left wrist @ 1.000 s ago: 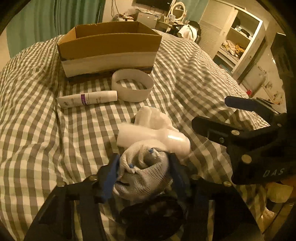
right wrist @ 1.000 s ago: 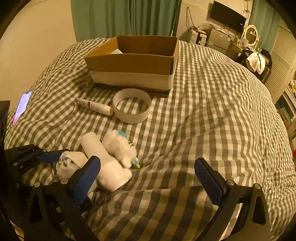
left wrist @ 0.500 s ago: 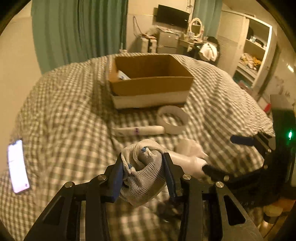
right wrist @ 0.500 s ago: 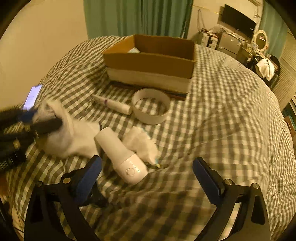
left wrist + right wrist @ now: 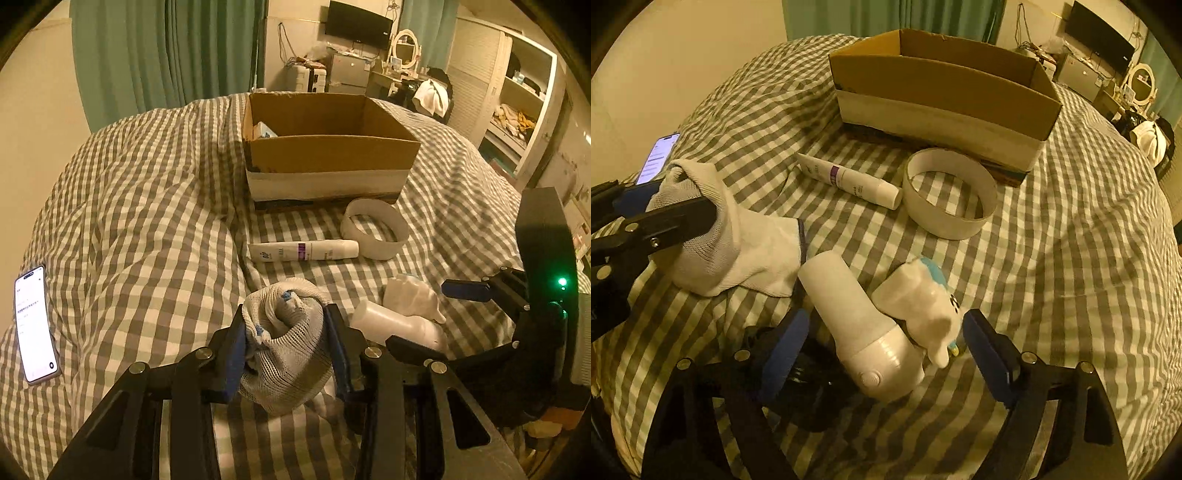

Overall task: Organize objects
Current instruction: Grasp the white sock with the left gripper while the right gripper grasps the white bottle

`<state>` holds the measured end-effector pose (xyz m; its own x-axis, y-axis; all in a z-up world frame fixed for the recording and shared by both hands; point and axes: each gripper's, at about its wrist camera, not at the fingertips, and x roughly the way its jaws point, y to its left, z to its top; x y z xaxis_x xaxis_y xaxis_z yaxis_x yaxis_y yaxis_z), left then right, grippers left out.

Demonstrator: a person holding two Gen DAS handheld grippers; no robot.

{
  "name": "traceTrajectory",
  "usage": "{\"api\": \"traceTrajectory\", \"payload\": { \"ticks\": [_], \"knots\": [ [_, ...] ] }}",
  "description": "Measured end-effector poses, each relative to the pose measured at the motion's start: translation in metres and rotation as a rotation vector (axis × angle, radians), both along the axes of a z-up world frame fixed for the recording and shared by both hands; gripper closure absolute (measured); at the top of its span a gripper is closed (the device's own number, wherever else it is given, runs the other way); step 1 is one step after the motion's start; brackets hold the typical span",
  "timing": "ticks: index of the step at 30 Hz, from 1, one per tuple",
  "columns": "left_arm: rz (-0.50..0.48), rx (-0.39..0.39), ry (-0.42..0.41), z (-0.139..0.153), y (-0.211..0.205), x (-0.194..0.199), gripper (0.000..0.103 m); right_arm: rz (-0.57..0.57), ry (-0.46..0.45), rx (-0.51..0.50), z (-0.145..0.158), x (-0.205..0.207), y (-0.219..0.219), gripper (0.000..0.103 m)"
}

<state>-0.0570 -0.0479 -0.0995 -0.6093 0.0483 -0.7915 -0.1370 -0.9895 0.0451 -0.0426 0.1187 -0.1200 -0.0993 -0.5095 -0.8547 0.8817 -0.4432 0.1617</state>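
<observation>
My left gripper is shut on a white mesh sock and holds it above the checked bed; the sock also shows in the right wrist view. My right gripper is open, its jaws either side of a white bottle-shaped device and a small white-and-blue plush toy. A white tube and a white ring lie in front of the open cardboard box. In the left wrist view the box stands straight ahead.
A lit phone lies on the bed at the far left. The box holds a small pale item in its left corner. Curtains, a TV, a mirror and shelves stand beyond the bed.
My left gripper has lifted the sock off the bed and drawn back to the left. My right gripper has moved forward and down around the white device and plush toy.
</observation>
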Motion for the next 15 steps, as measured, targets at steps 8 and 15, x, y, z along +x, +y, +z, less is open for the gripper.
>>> {"api": "traceTrajectory", "payload": {
  "ticks": [8, 15],
  "knots": [
    [-0.008, 0.015, -0.01, -0.005, -0.005, -0.009, 0.063, 0.058, 0.062, 0.083, -0.011, 0.008, -0.031, 0.021],
    [-0.002, 0.033, -0.012, -0.005, -0.01, -0.008, 0.063, 0.05, 0.115, 0.09, -0.011, 0.012, -0.031, 0.03]
  ]
}}
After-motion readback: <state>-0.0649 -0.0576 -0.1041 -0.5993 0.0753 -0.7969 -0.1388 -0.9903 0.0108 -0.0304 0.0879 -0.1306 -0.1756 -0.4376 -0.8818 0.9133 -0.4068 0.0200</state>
